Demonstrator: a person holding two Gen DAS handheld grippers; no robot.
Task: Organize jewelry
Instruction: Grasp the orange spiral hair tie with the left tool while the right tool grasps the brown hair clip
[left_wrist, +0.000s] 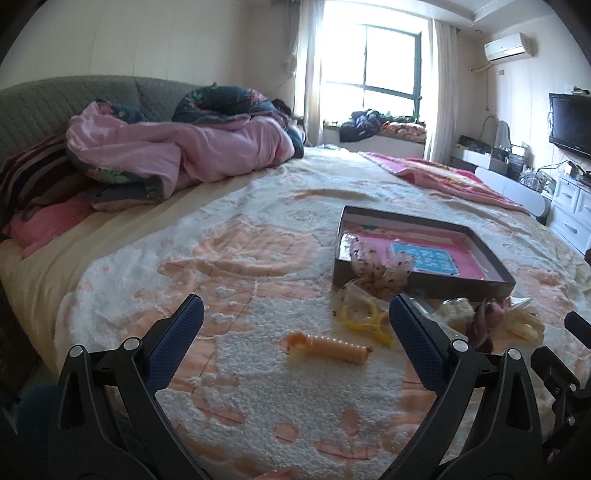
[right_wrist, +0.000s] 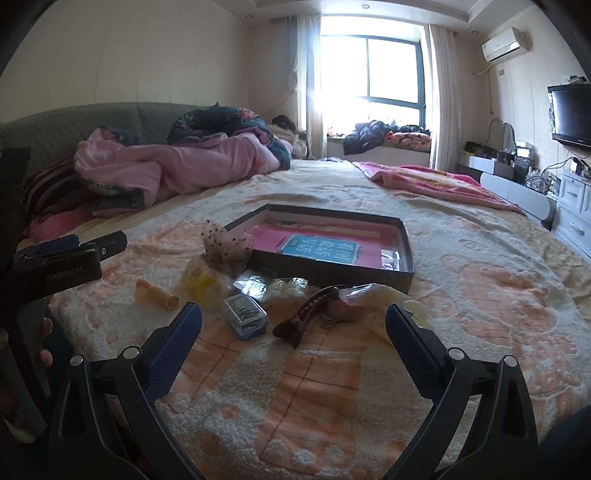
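1. Left wrist view: the left gripper hung low over the bed with its jaws wide apart and nothing between them. Right ahead on the fuzzy blanket lay a peach coil hair tie, and just past it a yellow ring piece in a clear bag. The shallow dark box with the pink lining sat further back to the right, with a spotted scrunchie draped over its near edge.

2. Right wrist view: the right gripper also had its jaws spread apart, empty. Between and just beyond them were a brown hair clip and a small clear case, with a few little bags nearby. (The pile all sat on the blanket just in front of the box, not in it.)

3. Step, as I read it: basically the start, with most of the stuff not yet in the box. The next move looked like closing on one piece (coil tie for the left, clip for the right) and lifting it over the box wall.

4. Writing: the blue card in the box had big characters, seen upside down here, that I couldn't read. The left gripper's body at the left edge of this view had white lettering, too blurry to be sure of.
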